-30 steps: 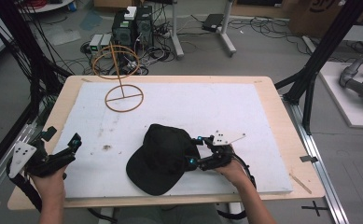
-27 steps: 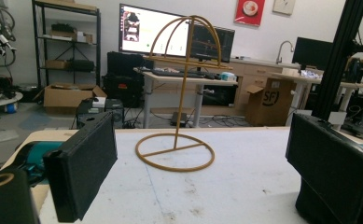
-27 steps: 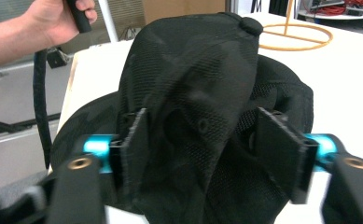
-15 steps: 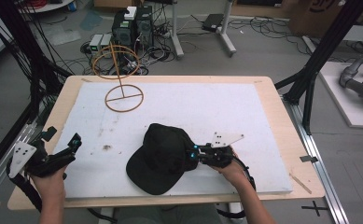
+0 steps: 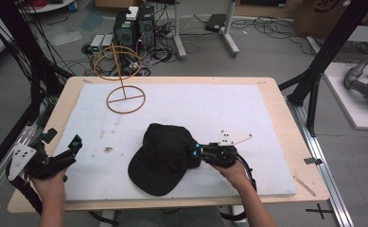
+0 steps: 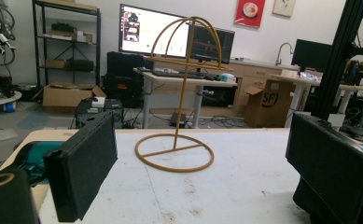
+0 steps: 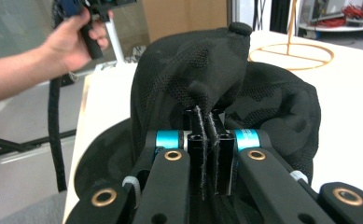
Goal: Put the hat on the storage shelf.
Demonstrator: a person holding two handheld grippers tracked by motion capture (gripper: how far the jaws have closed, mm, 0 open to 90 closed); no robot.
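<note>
Near edge of the counter [image 5: 276, 101]: the person's two forearms are entering from below, each hand carrying a claw. The left claw [image 5: 73, 144] is hovering over the near left corner, just inside the counter's left edge, its jaws standing wide apart with nothing between them; in the left gripper view the two black pads [image 6: 83, 168] are framing bare white surface. The right claw [image 5: 194, 151] is lying low at the near right of centre, its jaws having just been closing and now pressing together on a pinch of black fabric at the right side of the cap's crown, as the right gripper view shows [image 7: 207, 135].

Middle ground: the black cap [image 5: 165, 156] is sitting near the front centre of the white mat, brim pointing toward the near edge and ending just short of the mat's front border. Open white surface is lying to the cap's left, between it and the left claw, and a wider bare stretch is running to the right and behind.

Far ground: the wire hat stand [image 5: 125, 97] is standing upright at the far left, its ring base flat on the mat, well apart from the cap, near the counter's back edge.
</note>
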